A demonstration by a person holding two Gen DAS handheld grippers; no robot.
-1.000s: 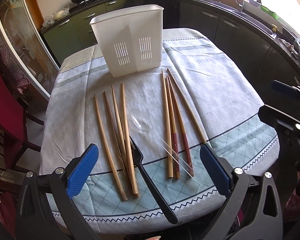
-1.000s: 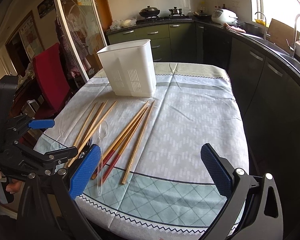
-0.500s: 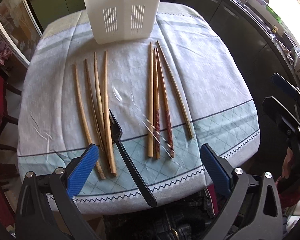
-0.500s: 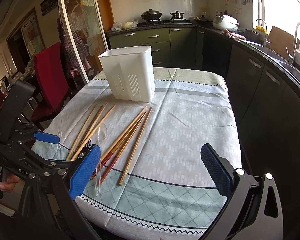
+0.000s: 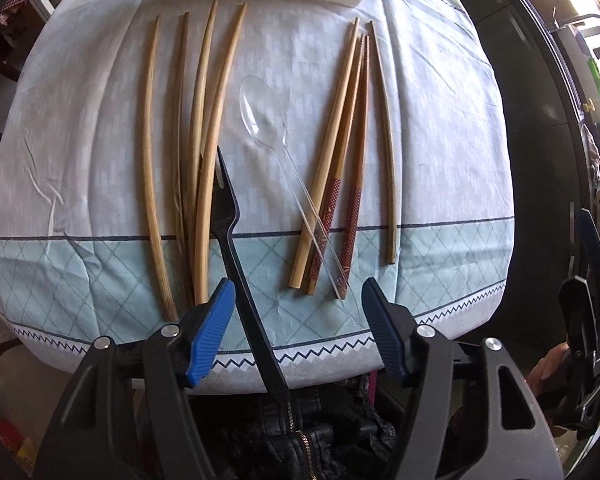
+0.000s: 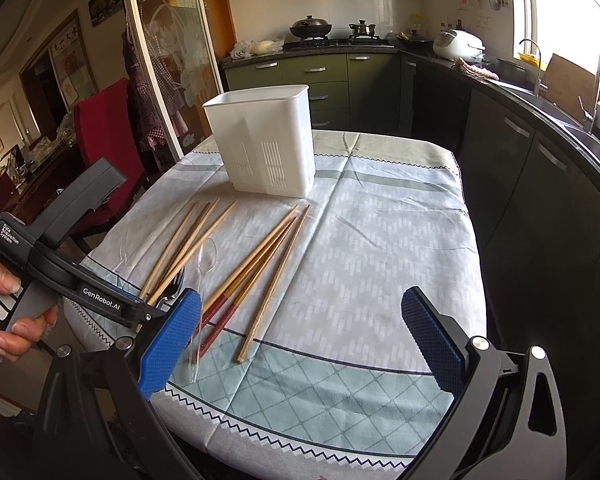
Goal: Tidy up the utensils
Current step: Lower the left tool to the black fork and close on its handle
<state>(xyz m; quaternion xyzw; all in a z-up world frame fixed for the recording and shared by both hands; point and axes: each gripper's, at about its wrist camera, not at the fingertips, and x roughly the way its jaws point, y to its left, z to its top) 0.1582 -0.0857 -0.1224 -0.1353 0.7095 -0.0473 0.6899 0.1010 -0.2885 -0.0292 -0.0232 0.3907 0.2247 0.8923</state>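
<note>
1. Straddling the fork (image 5: 236,240) handle, the left gripper (image 5: 298,332) is held open for a grasp.
2. Chopsticks (image 5: 340,152) and spoon (image 5: 260,104) are laid before the holder (image 6: 266,140).
3. The right gripper (image 6: 300,340) is kept open, empty, clear.

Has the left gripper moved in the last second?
Yes. The left gripper has come down and forward over the black fork, judged against the white caddy.

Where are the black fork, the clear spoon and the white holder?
Fork (image 5: 229,216): left wrist view, on its neck.
Spoon (image 5: 260,108): left wrist view, on its bowl.
Holder (image 6: 268,140): right wrist view, on its front wall.
</note>
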